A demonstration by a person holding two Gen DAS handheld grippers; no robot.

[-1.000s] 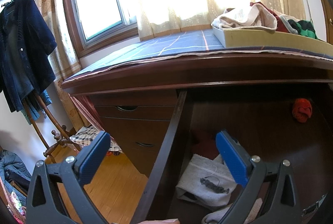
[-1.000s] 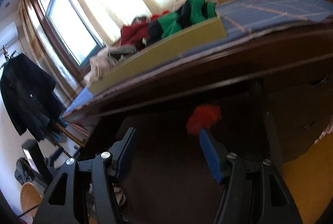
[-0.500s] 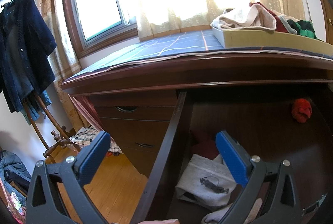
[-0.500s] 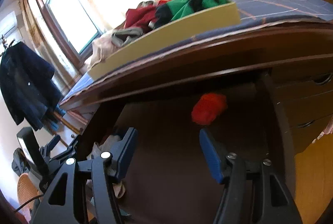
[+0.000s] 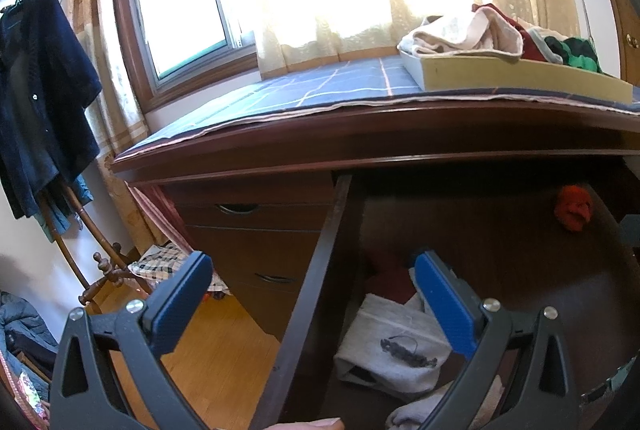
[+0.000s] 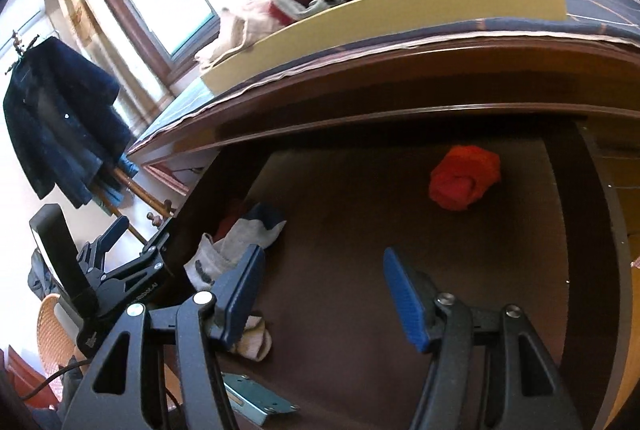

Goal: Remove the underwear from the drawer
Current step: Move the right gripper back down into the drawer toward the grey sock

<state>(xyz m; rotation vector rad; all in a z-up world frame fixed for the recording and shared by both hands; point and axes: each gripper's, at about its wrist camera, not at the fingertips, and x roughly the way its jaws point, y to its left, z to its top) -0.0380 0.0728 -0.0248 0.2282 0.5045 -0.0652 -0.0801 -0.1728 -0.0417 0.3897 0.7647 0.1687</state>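
The wooden drawer (image 6: 592, 214) stands pulled out under the desk top. A red balled-up piece of underwear (image 6: 466, 182) lies alone at its back right, also seen small in the left wrist view (image 5: 574, 208). A pile of grey-white underwear (image 5: 392, 346) with a dark red piece (image 5: 390, 276) fills the left front corner (image 6: 236, 242). My right gripper (image 6: 322, 294) hangs open over the bare drawer floor, short of the red piece. My left gripper (image 5: 312, 294) is open, astride the drawer's left wall (image 5: 320, 270) without gripping it.
A yellow tray (image 6: 400, 14) heaped with clothes sits on the blue checked cloth (image 5: 320, 90) on top. Shut side drawers (image 5: 248, 210) are at the left. A dark jacket (image 5: 36, 102) hangs on a rack. A metal lock plate (image 6: 260, 404) sits at the drawer front.
My right gripper has swung further over the drawer and tipped down, bringing the grey-white pile and the left gripper into its view. The left gripper has stayed put.
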